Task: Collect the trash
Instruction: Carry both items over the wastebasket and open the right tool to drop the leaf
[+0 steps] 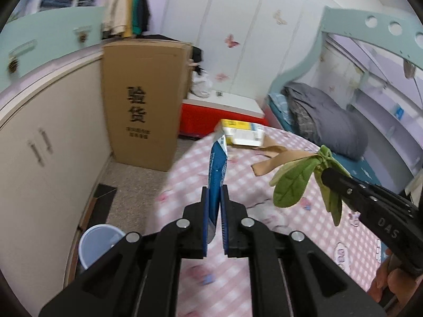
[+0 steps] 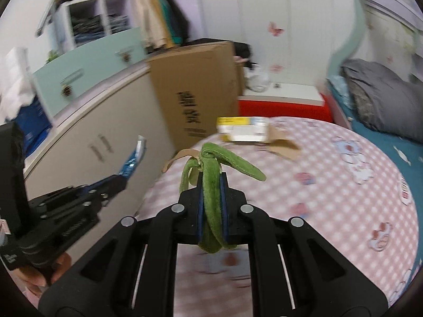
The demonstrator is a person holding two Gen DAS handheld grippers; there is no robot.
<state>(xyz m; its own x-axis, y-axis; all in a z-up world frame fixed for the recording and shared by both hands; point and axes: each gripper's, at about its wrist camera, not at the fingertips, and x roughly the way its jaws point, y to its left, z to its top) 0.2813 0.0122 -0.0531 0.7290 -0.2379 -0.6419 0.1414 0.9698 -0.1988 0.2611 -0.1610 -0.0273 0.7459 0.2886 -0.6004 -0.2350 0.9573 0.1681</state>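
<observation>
Jaws of our left gripper (image 1: 214, 192) clamp a flat blue foil wrapper (image 1: 218, 163), the right gripper (image 2: 211, 185) wilted green leaves (image 2: 211, 198); next we need the pale plastic bin (image 1: 99, 245).

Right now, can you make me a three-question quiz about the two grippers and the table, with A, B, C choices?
1. Where is the yellow and white box?
A. on the far side of the table
B. in the blue bin
C. on the bed

2. What colour is the wrapper in the left gripper?
A. red
B. blue
C. black

3. What is the right gripper doing?
A. open and empty
B. shut on a cup
C. shut on the green leaves

Answers:
1 A, it lies on the pink checked cloth at the far edge.
2 B, a blue strip sticks up between the pads.
3 C, the leaves are pinched between the pads.
</observation>
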